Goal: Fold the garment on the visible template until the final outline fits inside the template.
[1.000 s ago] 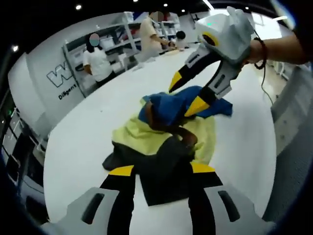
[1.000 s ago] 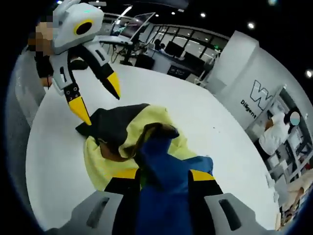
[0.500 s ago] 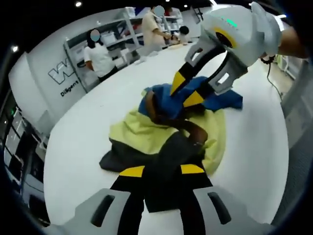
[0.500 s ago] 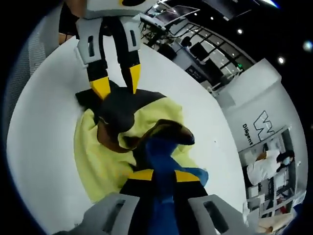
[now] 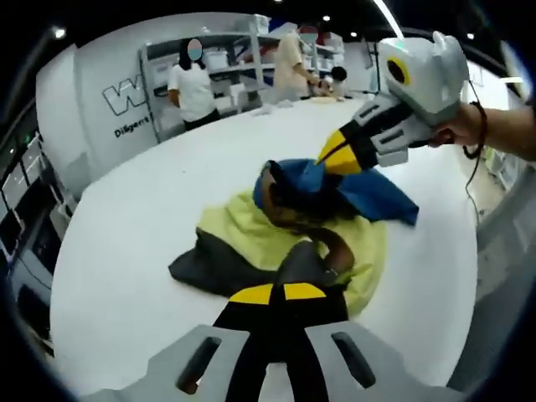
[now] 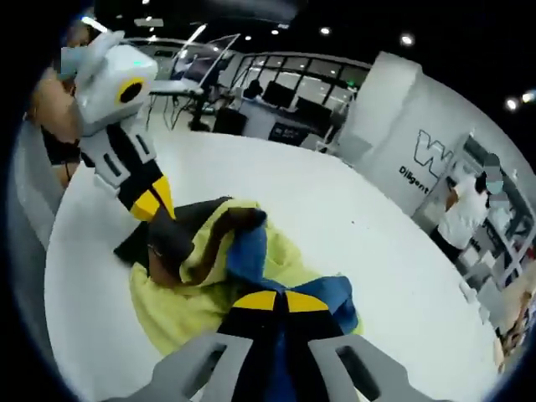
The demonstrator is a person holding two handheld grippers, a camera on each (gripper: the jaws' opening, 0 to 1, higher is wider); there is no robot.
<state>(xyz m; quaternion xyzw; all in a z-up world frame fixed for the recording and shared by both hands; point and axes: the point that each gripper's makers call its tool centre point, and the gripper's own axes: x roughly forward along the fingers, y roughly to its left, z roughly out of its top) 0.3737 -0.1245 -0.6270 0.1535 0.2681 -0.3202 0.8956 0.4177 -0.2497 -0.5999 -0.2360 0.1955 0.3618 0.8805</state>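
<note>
Bunched on the white table (image 5: 134, 251), the yellow, blue and dark garment (image 5: 276, 234) is pinched at opposite ends by the left gripper (image 5: 278, 294) and right gripper (image 6: 273, 301), each clamped tight.

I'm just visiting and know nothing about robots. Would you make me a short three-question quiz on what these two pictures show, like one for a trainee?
1. True or false: the right gripper is shut on the blue part of the crumpled blue, yellow and dark grey garment.
2. The left gripper pinches which part of the garment? A. blue B. dark grey C. yellow
3. Fill in: the garment lies in a heap on a ____ table.

Key
1. True: its yellow-tipped jaws are closed together on the blue cloth.
2. B: dark grey.
3. White.
</note>
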